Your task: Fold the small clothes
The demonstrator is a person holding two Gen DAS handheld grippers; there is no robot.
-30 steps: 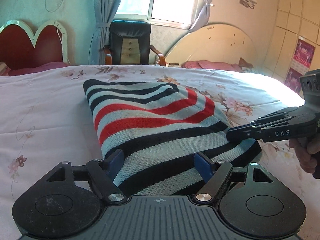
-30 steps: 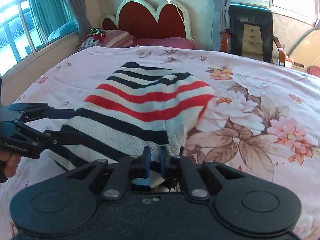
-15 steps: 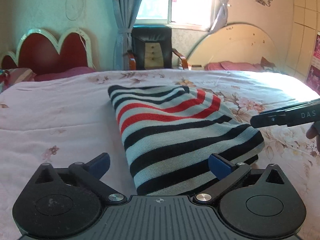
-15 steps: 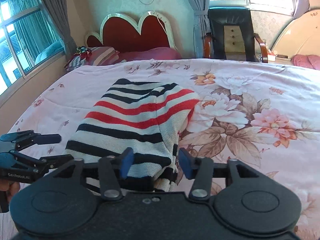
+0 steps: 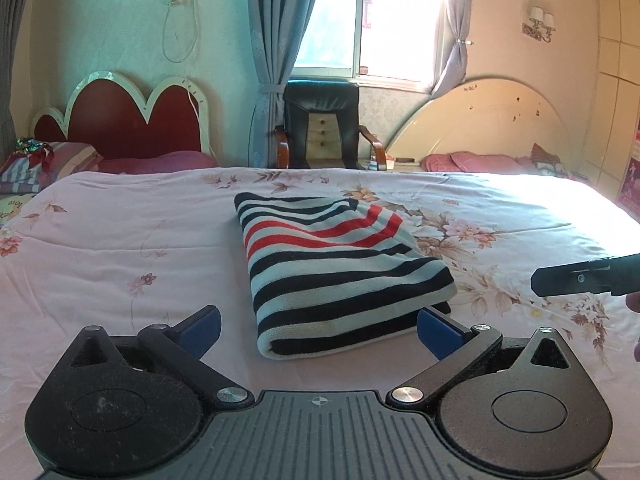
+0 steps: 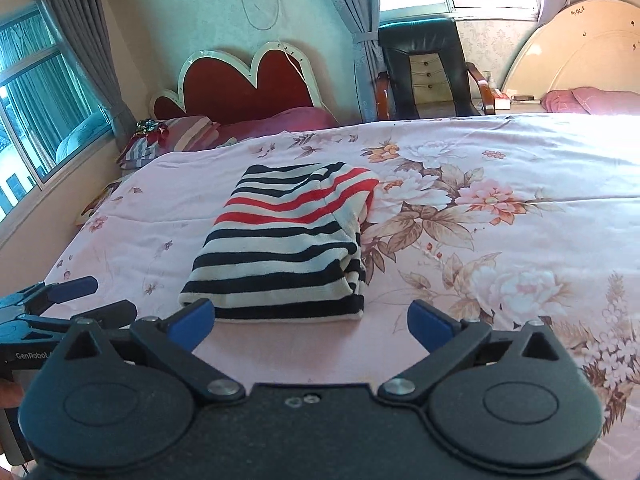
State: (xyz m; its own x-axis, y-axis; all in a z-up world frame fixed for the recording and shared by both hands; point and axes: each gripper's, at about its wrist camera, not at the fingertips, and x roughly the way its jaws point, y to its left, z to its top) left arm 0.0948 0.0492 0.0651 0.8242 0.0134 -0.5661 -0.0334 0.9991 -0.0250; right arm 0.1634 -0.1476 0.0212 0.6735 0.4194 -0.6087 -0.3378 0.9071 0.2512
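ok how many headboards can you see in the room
2. A red headboard with a white scalloped rim stands at back left. A cream arched headboard stands at back right. The black chair sits between them. More may lie out of view.

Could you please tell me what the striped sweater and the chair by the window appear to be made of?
The sweater looks like soft knitted yarn: fuzzy surface, thick rolled fold. The chair looks like glossy black leather or imitation, with shiny wooden armrests; which one I cannot tell.
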